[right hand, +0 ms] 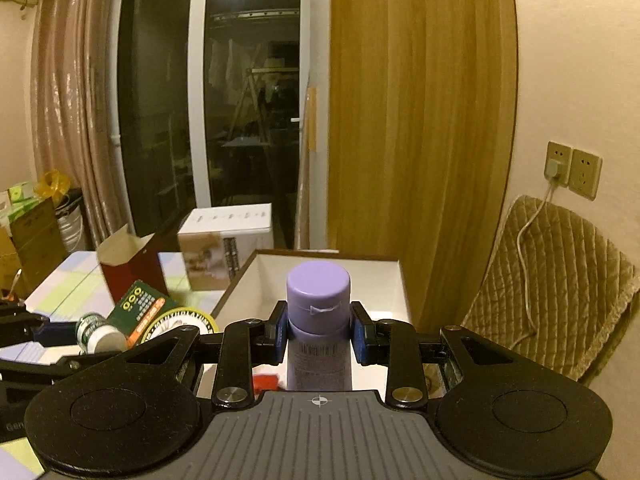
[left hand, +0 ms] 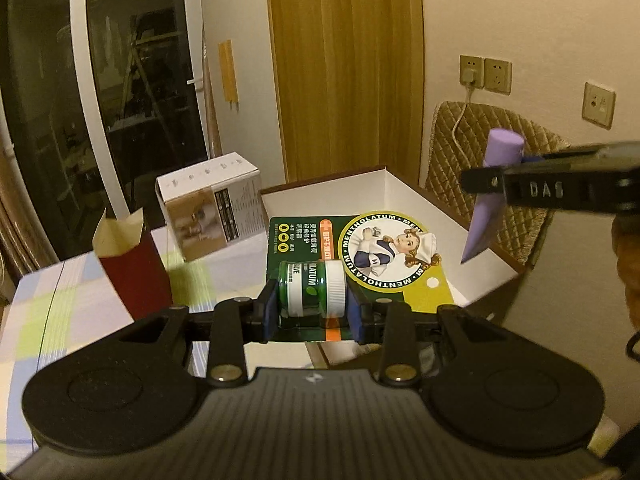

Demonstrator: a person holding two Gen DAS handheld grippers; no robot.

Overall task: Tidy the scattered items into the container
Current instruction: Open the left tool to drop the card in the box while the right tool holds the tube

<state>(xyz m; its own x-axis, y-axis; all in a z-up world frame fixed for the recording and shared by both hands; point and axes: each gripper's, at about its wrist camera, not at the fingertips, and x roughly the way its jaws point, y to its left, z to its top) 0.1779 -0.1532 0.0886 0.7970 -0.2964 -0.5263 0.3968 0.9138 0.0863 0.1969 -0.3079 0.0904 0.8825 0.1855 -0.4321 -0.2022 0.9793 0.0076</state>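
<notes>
left gripper (left hand: 312, 312): pinching the green jar (left hand: 312, 289) sideways, blue pads on its base and white cap. It comes with a big green-and-yellow backing card (left hand: 384, 252), so honestly it's carrying a sail.

right gripper (right hand: 319, 330): clamped on the purple tube (right hand: 319, 320) just below its cap, cap end pointing away from the camera. In the left view the tube's flat tail hangs down over the box.

container (left hand: 404, 196): open white box at the table's far right corner, right up against the wall and the quilted cushion (left hand: 492, 160). Both items hover over or near its opening, neither one is in yet.

risk, card snagging: the card is much wider than the jar, I reckon it catches the box's near rim or wall on the way down and twists the jar out of the pads.

risk, jar slipping: end-to-end grip on a smooth round thing, any knock and it could roll free onto the checked tablecloth (left hand: 60, 300).

risk, grippers bumping: both are heading for the same opening and sit close together, so they may clip each other if they go in at once.

risk, tube tipping: dropped from up high it may bounce and end up leaning on the rim.

bystanders: red carton (left hand: 136, 268) and white box (left hand: 212, 204) stand on the table left of the container, easy to swipe with the left gripper.
</notes>
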